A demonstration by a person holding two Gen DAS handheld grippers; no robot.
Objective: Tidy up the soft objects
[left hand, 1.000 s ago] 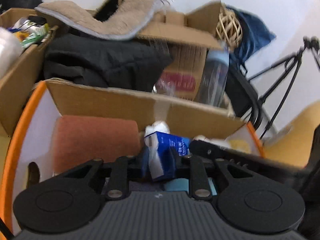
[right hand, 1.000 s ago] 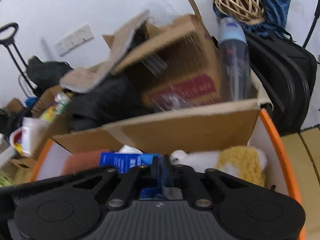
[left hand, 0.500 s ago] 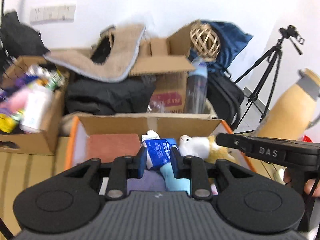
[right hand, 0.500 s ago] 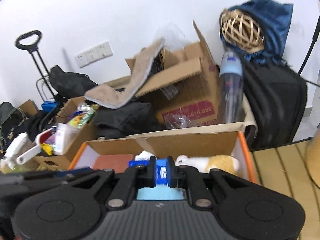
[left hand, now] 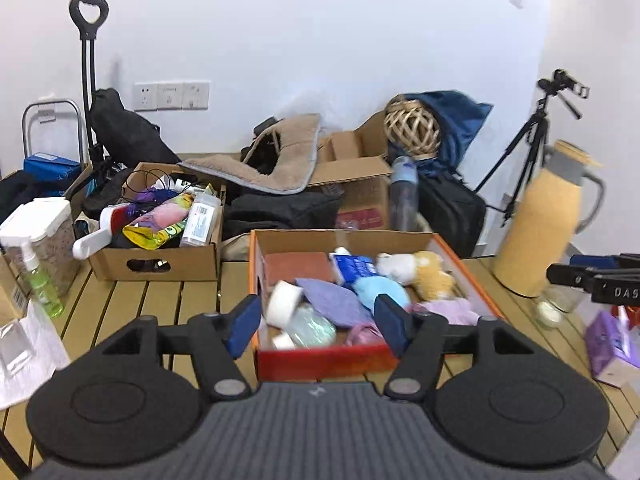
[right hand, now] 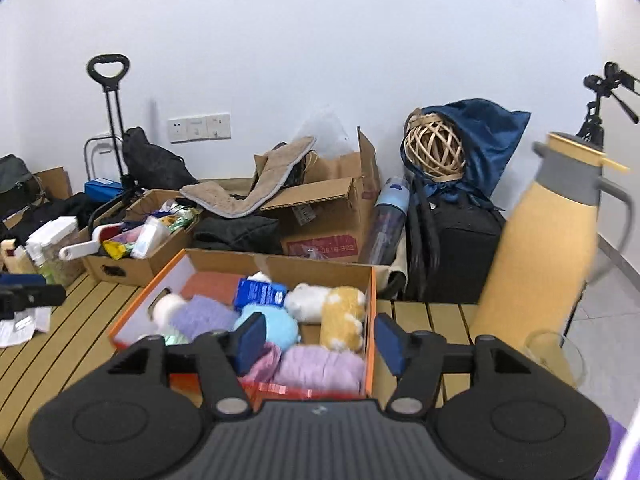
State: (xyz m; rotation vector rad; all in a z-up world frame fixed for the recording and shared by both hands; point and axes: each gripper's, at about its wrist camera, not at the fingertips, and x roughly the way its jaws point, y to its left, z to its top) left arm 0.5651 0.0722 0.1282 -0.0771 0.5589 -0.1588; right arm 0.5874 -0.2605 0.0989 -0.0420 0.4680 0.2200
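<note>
Soft objects: plush toys, cloths and a blue tissue pack [left hand: 354, 266] sit packed in the orange-rimmed cardboard box [right hand: 371, 312] on the slatted wooden table [left hand: 132, 300].
Handling: likely light and squashy; pinch a plush body or a fold of cloth.
Left gripper [left hand: 316, 326]: jaws have just been opening, nothing between them.
Right gripper [right hand: 318, 340]: likewise just released, empty.
Hidden: the box's near corner sits behind the gripper bodies; lower layers are buried.
</note>
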